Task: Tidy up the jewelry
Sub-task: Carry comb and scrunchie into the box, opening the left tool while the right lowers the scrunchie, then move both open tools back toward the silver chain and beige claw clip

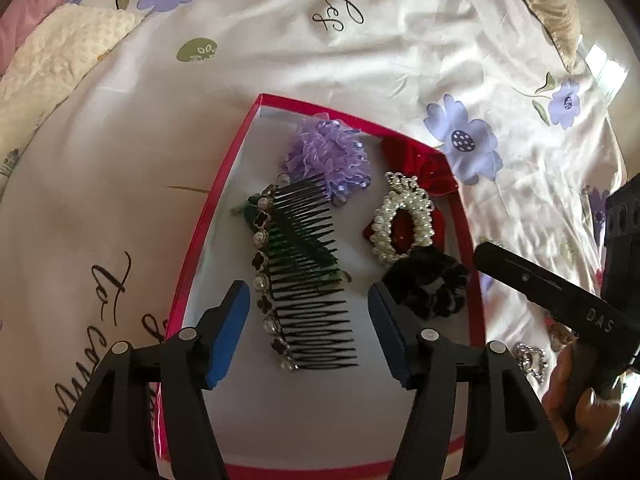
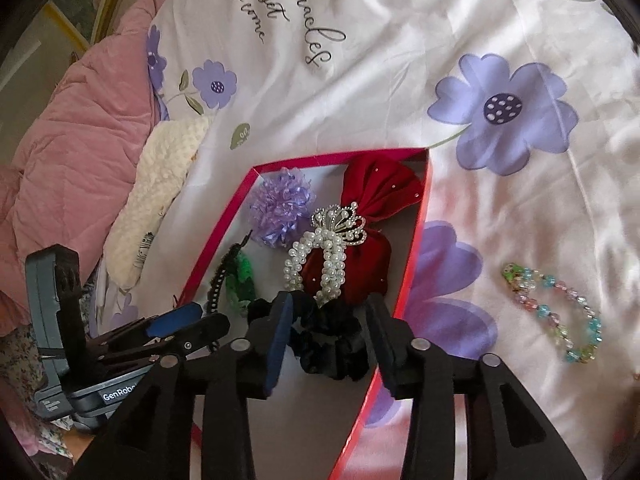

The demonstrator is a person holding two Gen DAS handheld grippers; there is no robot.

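In the red box (image 2: 420,216): most pieces stowed; bead bracelet (image 2: 560,312) at 3 o'clock remains on bed; both tools, left (image 1: 308,332) and right (image 2: 332,344), spread, empty.

Place: a bedroom at home; I am working on top of a made bed.
Surface: a white bedsheet (image 2: 360,80) printed with big lilac flowers and looping script, creased and soft under everything I see.
Bedding: a pink quilted comforter (image 2: 76,120) bunched at the far left, with a cream bobbled blanket (image 2: 160,184) lying beside it.
Pillow: a beige cushion (image 1: 548,4) at the sheet's far edge in my left view.
Personal things: a red-rimmed box (image 1: 212,216) of hair accessories sits on the sheet, and a pastel beaded bracelet (image 2: 560,312) lies loose on the fabric.
Light: soft daylight across the cloth.
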